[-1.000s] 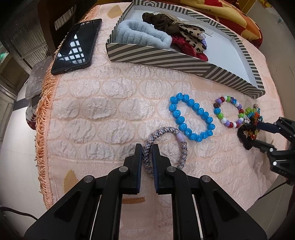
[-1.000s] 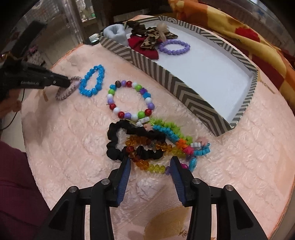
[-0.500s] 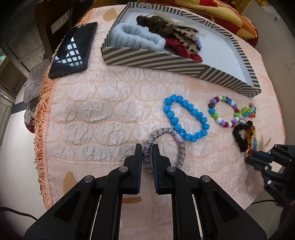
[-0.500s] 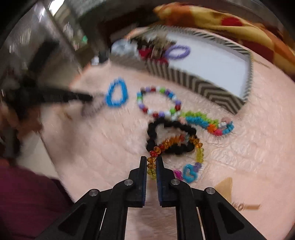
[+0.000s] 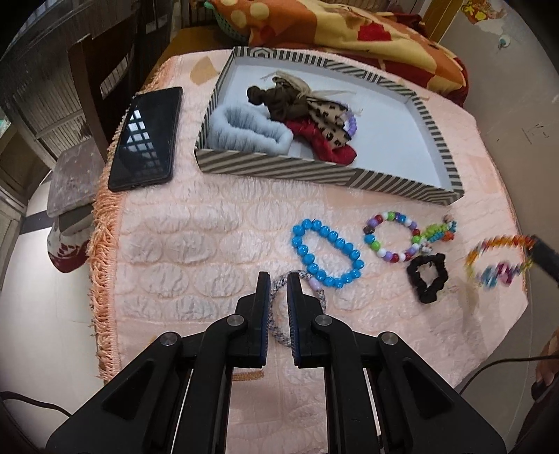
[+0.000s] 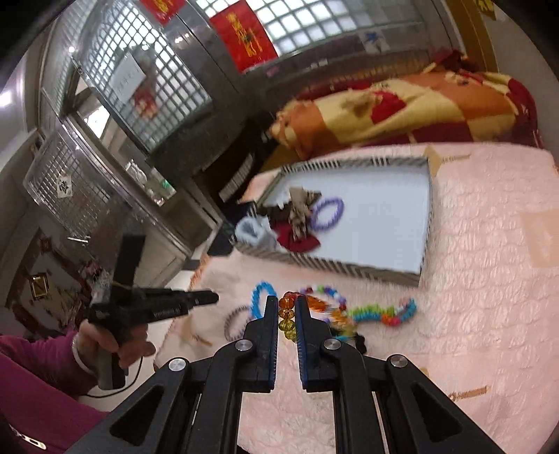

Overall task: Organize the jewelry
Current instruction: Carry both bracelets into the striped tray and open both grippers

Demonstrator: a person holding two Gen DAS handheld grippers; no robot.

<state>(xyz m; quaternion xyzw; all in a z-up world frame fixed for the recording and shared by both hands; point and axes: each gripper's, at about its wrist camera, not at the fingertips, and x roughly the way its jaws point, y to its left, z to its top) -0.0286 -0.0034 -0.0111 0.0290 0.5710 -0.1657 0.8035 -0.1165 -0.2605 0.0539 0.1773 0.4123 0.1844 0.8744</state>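
My left gripper (image 5: pixel 278 279) is shut on a grey woven bracelet (image 5: pixel 318 291), which hangs just over the pink tablecloth. My right gripper (image 6: pixel 286 304) is shut on an amber bead bracelet (image 6: pixel 285 323), held in the air; in the left wrist view this bracelet (image 5: pixel 496 253) is a blur at the far right. On the cloth lie a blue bead bracelet (image 5: pixel 326 256), a multicolour bead bracelet (image 5: pixel 391 239), a black scrunchie (image 5: pixel 428 277) and a green-and-blue bead string (image 5: pixel 438 232). The striped box (image 5: pixel 314 173) behind holds scrunchies and a purple bracelet (image 6: pixel 326 213).
A black phone (image 5: pixel 145 138) lies left of the box, near the fringed edge of the cloth. The right half of the box floor (image 6: pixel 384 216) is bare white. A patterned blanket (image 5: pixel 367 31) lies behind the table. A hand in a magenta sleeve (image 6: pixel 115 344) holds the left gripper.
The right gripper shut on the amber bracelet and lifted it off the pile, tilting up toward the room. The left gripper rose with the grey bracelet still in it.
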